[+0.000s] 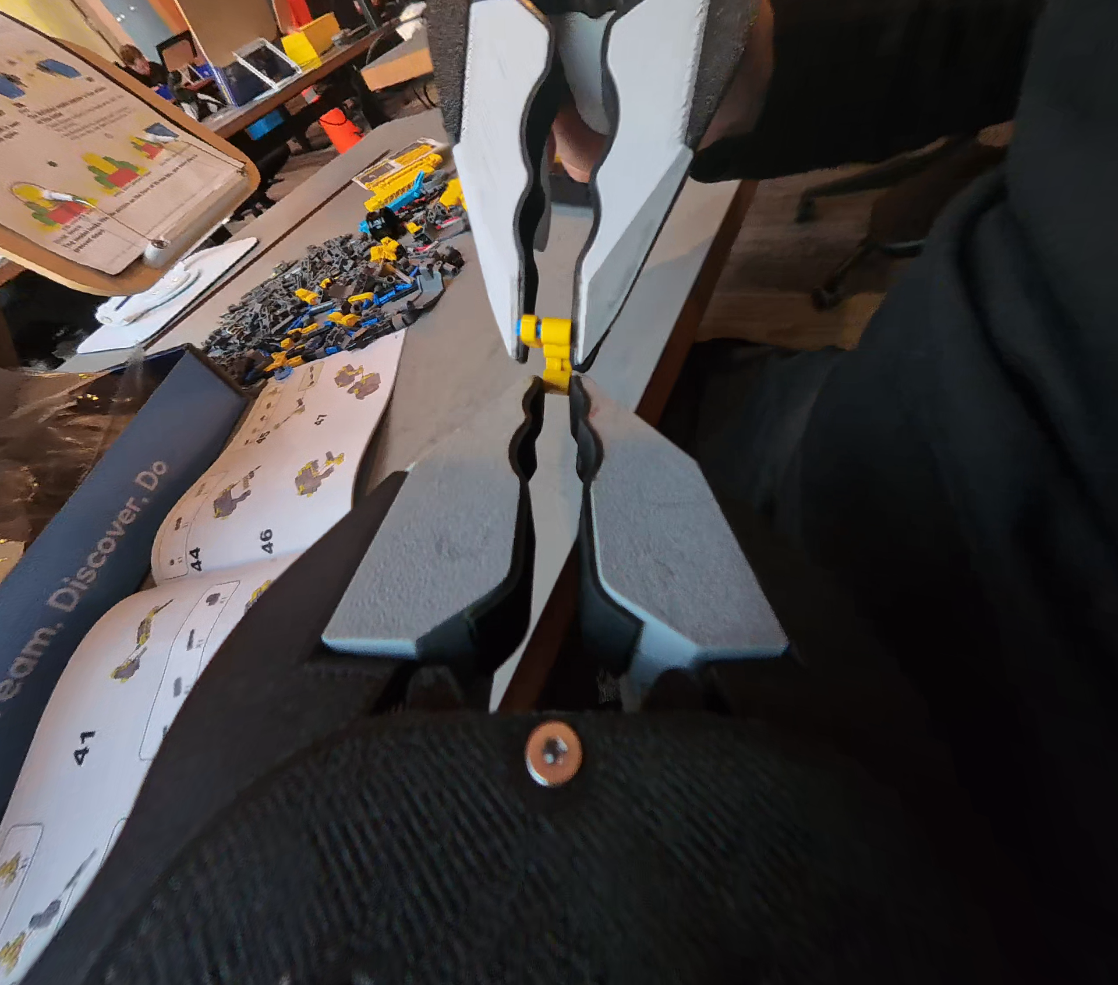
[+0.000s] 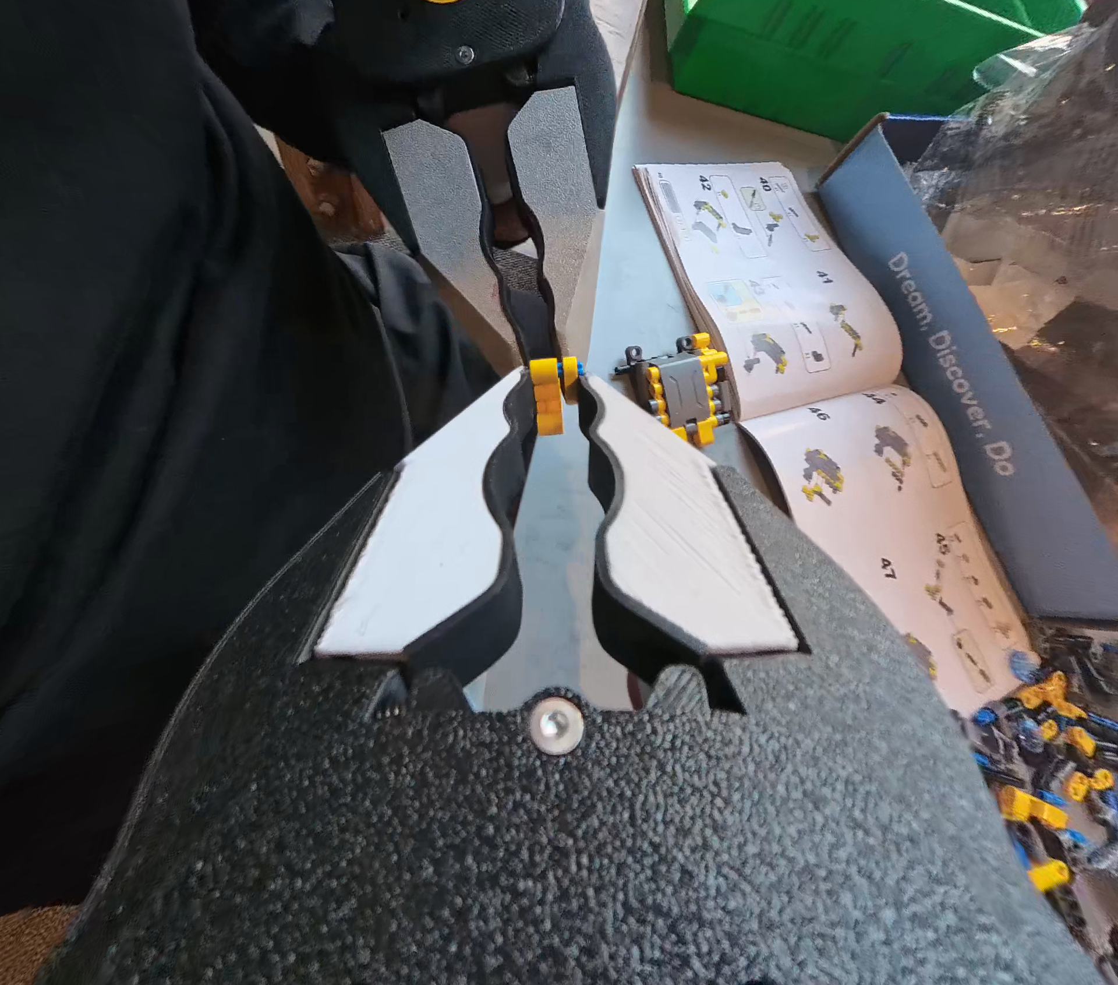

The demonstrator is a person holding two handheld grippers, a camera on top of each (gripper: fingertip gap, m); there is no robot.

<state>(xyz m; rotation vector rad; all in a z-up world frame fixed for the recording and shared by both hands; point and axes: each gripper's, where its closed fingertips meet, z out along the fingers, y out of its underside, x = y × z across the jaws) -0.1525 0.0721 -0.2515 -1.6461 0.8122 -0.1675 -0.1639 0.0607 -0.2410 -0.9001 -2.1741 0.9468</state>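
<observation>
1. I have both tongs meeting tip to tip just off the counter edge: my left tongs pinch the lower end of a small yellow brick piece, my right tongs pinch its upper end with the blue pin.
2. Only my right view shows the grey-and-yellow sub-assembly beside the open instruction booklet and green bins; my left view shows the loose parts pile.
3. The fingers are pale, wedge-shaped, with wavy black inner edges.

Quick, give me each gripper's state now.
Left gripper: shut on the yellow connector.
Right gripper: shut on the yellow piece with a blue pin, joined to that connector.
</observation>
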